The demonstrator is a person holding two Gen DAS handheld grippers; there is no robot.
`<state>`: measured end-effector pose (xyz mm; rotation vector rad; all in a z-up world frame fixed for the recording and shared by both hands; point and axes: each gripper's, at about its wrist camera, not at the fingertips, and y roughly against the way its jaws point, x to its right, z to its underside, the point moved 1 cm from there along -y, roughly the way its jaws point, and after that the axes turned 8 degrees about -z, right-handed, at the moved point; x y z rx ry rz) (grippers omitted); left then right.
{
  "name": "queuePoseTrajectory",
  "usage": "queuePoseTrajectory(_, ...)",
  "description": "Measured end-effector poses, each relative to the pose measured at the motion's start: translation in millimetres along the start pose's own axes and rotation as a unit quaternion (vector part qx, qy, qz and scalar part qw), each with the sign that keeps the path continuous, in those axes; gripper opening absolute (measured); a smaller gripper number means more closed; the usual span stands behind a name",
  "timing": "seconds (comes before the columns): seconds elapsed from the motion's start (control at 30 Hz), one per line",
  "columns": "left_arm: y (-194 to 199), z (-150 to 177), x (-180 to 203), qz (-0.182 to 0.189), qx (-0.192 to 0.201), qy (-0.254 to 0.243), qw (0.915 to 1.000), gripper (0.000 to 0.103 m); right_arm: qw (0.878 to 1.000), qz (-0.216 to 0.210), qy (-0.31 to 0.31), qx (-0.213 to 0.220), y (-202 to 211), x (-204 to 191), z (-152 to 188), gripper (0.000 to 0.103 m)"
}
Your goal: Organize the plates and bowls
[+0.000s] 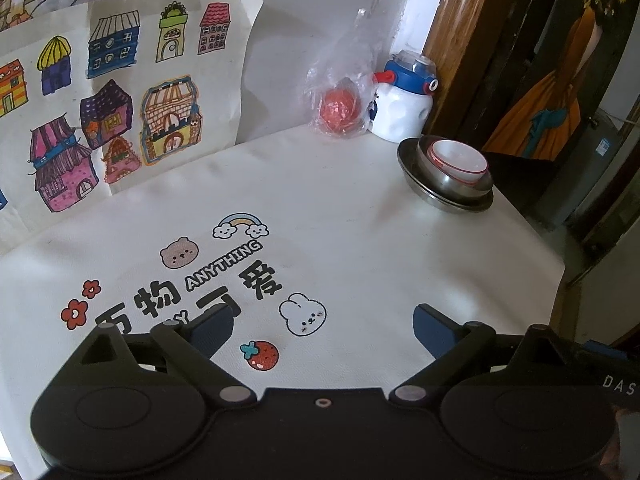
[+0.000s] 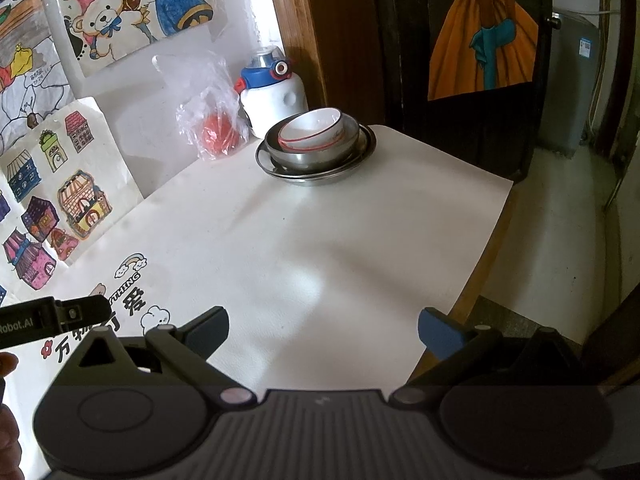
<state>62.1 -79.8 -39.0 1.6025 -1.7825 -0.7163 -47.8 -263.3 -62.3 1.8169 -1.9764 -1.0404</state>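
A: Left wrist view: left gripper (image 1: 323, 322) spread wide, nothing between the fingers, hovering over the printed white cloth on the worktop (image 1: 340, 216). Bear, rabbit, strawberry prints only show fully here.

B: Right wrist view: right gripper (image 2: 323, 326) also spread, empty, over the plain part of the cloth near the right edge. Here you get the floor (image 2: 560, 240) past the worktop edge, which the left view barely shows. Also the tip of the left gripper pokes in at the near left, plus a bit of a hand (image 2: 8, 364).

A: Dishes?

B: One nested stack, far right corner of the worktop. Steel plate (image 2: 316, 174) at the bottom, steel bowl (image 2: 320, 152) in it, white bowl (image 2: 316, 130) with a red rim line on top, tilted.

A: Same in mine: steel plate (image 1: 444, 196), steel bowl (image 1: 440, 176), white bowl (image 1: 460, 162). Both grippers well apart from it.

B: Behind the stack: white bottle (image 2: 274, 96) with blue cap, to its left a clear bag holding a red ball (image 2: 218, 132). Kids' drawings (image 1: 112, 92) lean on the far wall.
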Motion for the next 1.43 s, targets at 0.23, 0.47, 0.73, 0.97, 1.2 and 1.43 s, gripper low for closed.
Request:
queuePoseTrajectory(0.23,0.4,-0.2,1.6,0.005,0.002,-0.003,1.0,0.098,1.0,0.0,0.001,0.0,-0.2,0.5,-0.2,0.103)
queuePoseTrajectory(0.47,0.8,0.1,2.8,0.005,0.001,-0.008,1.0,0.101,1.0,-0.001,0.001,0.0,-0.8,0.6,-0.2,0.103)
queuePoseTrajectory(0.73,-0.1,0.0,2.9,0.004,0.0,-0.009,0.9999,0.102,1.0,0.0,0.0,0.001,-1.1,0.2,0.5,0.103)
queuePoseTrajectory(0.97,-2.2,-0.1,4.9,0.012,0.0,-0.012,0.9999,0.102,1.0,0.001,0.0,0.0,-1.4,0.4,0.3,0.103)
queuePoseTrajectory(1.2,-2.7,-0.3,6.5,0.011,0.003,-0.015,0.9998,0.102,1.0,0.0,0.0,0.0,-1.6,0.7,0.0,0.103)
queuePoseTrajectory(1.43,-3.4,0.5,6.8,0.013,0.002,-0.014,0.9998,0.102,1.0,0.0,-0.003,-0.005,-2.5,4.7,0.4,0.103)
